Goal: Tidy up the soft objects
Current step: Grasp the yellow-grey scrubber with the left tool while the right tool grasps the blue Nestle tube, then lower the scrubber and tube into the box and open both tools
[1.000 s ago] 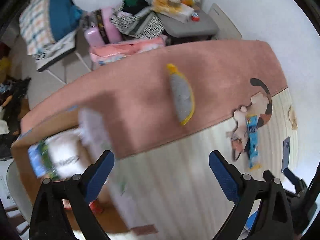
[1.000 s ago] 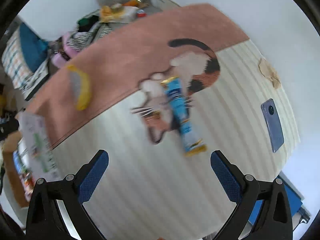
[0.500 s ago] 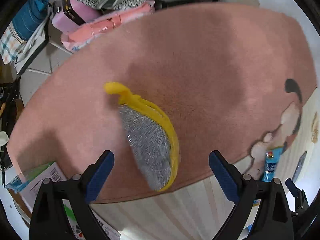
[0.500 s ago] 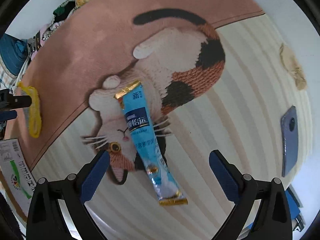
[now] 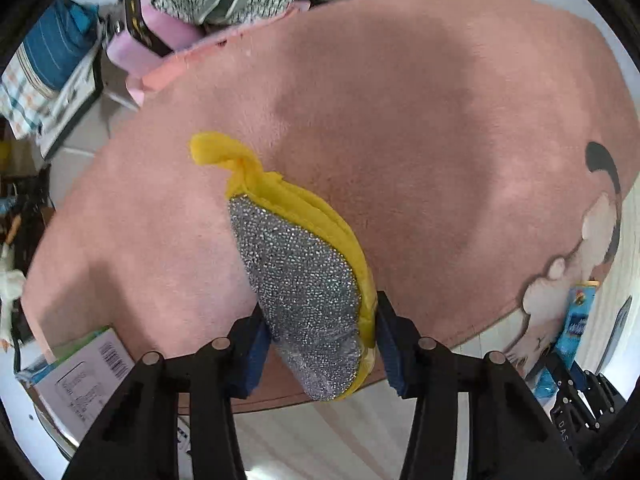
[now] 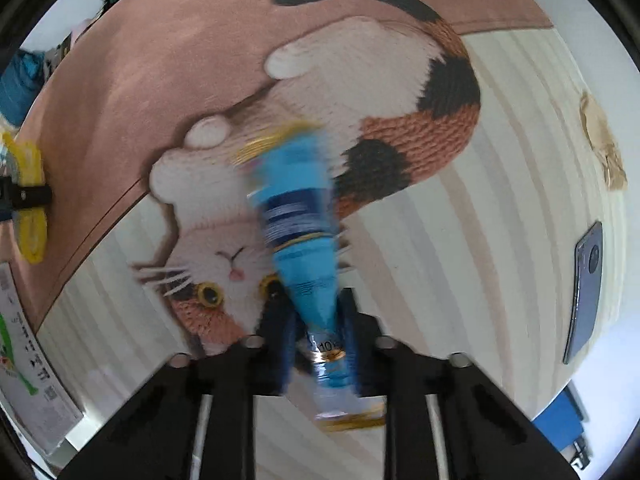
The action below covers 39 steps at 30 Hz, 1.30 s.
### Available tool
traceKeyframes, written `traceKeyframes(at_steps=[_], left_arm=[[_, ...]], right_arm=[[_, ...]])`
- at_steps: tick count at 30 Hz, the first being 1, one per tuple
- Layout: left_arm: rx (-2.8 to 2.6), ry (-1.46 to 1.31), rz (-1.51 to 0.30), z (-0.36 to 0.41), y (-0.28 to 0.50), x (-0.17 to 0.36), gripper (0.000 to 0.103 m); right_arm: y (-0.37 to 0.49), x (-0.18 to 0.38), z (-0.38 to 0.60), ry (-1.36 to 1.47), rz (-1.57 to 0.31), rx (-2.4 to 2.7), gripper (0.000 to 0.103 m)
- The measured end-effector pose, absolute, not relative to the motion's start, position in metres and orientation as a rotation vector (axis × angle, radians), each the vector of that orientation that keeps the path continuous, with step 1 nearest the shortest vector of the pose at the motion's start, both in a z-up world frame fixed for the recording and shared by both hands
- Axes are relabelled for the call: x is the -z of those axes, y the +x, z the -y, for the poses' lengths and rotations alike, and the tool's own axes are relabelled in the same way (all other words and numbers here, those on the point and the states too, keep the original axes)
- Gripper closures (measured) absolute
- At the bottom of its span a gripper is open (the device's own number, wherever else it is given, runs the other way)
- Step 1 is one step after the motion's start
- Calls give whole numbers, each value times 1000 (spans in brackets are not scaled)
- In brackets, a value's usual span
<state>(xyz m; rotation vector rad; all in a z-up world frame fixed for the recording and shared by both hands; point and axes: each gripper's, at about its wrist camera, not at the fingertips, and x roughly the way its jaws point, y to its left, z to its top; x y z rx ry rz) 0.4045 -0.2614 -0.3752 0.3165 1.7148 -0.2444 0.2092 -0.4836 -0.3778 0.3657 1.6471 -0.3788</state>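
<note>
- The left gripper (image 5: 318,344) points down at a pink rug (image 5: 420,128); its jaws are closing, and the blue pads already press both sides of a scouring pad (image 5: 298,280).
- The scouring pad lies on the pink rug near that rug's near edge. It is leaf-shaped, silver mesh on the face, yellow cloth along its right rim.
- Its long axis runs from the near end between the pads up and to the left; the far end narrows into a twisted yellow loop (image 5: 224,154) pointing to the upper left.
- The right gripper (image 6: 318,330) also points down, and its jaws are clamped narrow on the lower part of a blue snack pouch (image 6: 302,216).
- The pouch is long and slim with gold-coloured seals at both ends. Its long axis runs almost straight away from the gripper, leaning a little left at the far end; it sits over the face of the calico cat woven into the rug (image 6: 360,92).
- The pouch is blurred; only the digits "10" near the gripped end can be read.
- A smartphone (image 6: 588,292) lies flat on the striped cream part of the rug at right, well apart from the pouch.
- A printed box (image 5: 84,384) with a barcode shows at lower left in the left wrist view; its small text is not legible.
</note>
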Motion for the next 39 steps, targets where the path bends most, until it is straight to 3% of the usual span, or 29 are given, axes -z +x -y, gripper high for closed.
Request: traceKeyframes(at_steps=[8, 17, 25, 39], left_arm=[[312, 170, -1602, 215, 369, 286, 58], [205, 4, -1575, 73, 317, 212, 58], [104, -151, -1668, -24, 336, 238, 58], [145, -305, -1842, -42, 359, 301, 56]], right_arm=[[207, 308, 406, 433, -1547, 191, 88], [202, 226, 217, 490, -1453, -180, 88], [220, 221, 98, 419, -1492, -264, 88], [249, 276, 90, 390, -1536, -149, 88]])
